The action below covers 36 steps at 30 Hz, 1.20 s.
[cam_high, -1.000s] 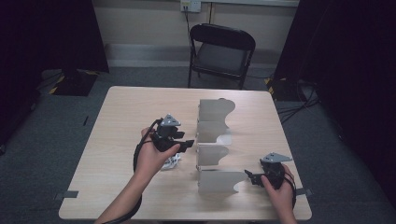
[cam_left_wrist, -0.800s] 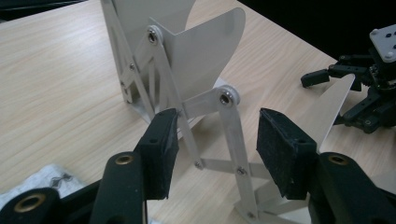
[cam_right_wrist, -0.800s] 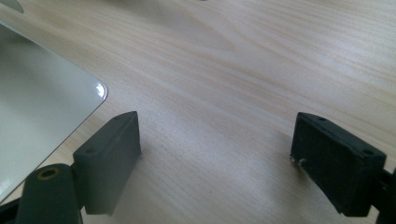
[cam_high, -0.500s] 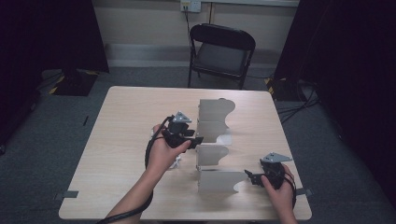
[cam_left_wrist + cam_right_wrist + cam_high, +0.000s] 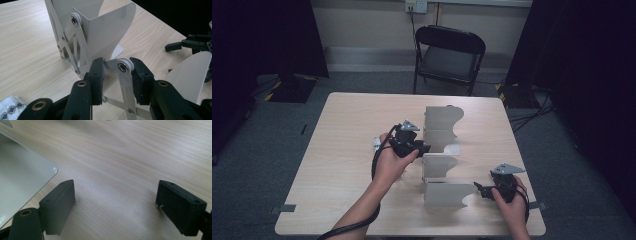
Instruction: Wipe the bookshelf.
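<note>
Pale metal: the folding rack (image 5: 441, 155) stands upright mid-tabletop (image 5: 342, 130), its curved panels in a row, hinged arms between them.
Left gripper (image 5: 424, 148): at the rack's middle section; in the left gripper view (image 5: 117, 82) the jaws have just been closing around a riveted hinge arm (image 5: 125, 82), one pad touching, the other just beside it.
Right gripper (image 5: 478, 189): low near the tabletop's front right, jaws spread wide over bare wood, beside the nearest panel (image 5: 20, 182).
Cloth (image 5: 11, 108): patterned, lying behind the left gripper.
</note>
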Motion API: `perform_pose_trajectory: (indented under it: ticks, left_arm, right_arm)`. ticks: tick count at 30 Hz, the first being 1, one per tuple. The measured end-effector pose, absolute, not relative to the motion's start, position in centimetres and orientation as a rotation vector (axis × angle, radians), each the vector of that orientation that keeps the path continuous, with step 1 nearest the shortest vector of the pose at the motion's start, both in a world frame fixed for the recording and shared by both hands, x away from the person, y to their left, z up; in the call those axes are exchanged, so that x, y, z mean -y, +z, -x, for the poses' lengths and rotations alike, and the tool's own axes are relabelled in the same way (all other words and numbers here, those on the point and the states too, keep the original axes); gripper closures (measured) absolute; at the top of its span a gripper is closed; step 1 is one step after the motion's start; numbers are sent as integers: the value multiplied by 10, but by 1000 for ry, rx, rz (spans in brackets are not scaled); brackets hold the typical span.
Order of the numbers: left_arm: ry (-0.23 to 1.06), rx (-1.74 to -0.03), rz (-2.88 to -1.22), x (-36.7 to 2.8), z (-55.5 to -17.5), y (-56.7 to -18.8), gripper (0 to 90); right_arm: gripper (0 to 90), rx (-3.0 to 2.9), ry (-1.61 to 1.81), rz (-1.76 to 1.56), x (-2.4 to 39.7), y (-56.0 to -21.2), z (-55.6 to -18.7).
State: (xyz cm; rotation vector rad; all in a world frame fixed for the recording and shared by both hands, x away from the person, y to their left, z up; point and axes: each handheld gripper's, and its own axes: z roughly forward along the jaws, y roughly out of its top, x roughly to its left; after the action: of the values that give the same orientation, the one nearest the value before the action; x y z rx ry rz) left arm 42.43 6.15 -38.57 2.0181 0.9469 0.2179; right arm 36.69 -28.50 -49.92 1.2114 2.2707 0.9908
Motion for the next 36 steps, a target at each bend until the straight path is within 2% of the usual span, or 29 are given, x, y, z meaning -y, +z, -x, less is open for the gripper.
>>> perform_pose_trajectory:
  ticks: [18, 21, 23, 30, 36]
  left_arm:
    - [265, -1056, -1992, -55, -426, -383, 716]
    - [259, -1050, -1971, -57, -424, -384, 697]
    - [259, -1030, -1979, -62, -421, -385, 639]
    - [274, -969, -1980, -80, -409, -390, 557]
    - [254, -953, -2003, -94, -399, -397, 556]
  right_arm:
    - [149, -2271, 991, -1212, 285, -499, -367]
    - [149, -2271, 991, -1212, 285, -499, -367]
    - [149, -2271, 991, -1211, 285, -499, -367]
    - [149, -2271, 991, -1212, 285, -499, -367]
    - [149, -2271, 991, -1211, 285, -499, -367]
